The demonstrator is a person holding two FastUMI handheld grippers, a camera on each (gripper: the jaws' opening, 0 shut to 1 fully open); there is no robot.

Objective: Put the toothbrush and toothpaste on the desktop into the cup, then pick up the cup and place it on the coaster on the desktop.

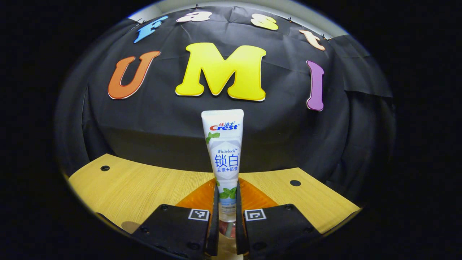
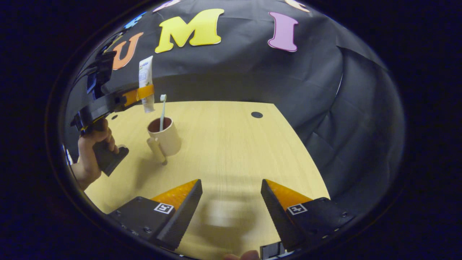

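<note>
In the left gripper view, a white toothpaste tube (image 1: 223,144) stands upright, cap end down, with my left gripper (image 1: 227,196) shut on its lower part above the wooden table (image 1: 144,184). The right gripper view shows that same left gripper (image 2: 146,93) at the far left, carrying the toothpaste tube (image 2: 145,77) just above and a little left of a beige cup (image 2: 166,139). The cup has a handle, and a white toothbrush (image 2: 162,108) stands in it, head up. My right gripper (image 2: 231,184) hovers open over the bare table (image 2: 234,144), to the right of the cup.
A hand (image 2: 90,146) grips the left gripper's handle at the table's left side. A dark hole (image 2: 257,115) sits in the tabletop near the back wall. Black cloth bounds the table behind and to the right. A small round brownish shape (image 1: 130,226) lies at the near left edge.
</note>
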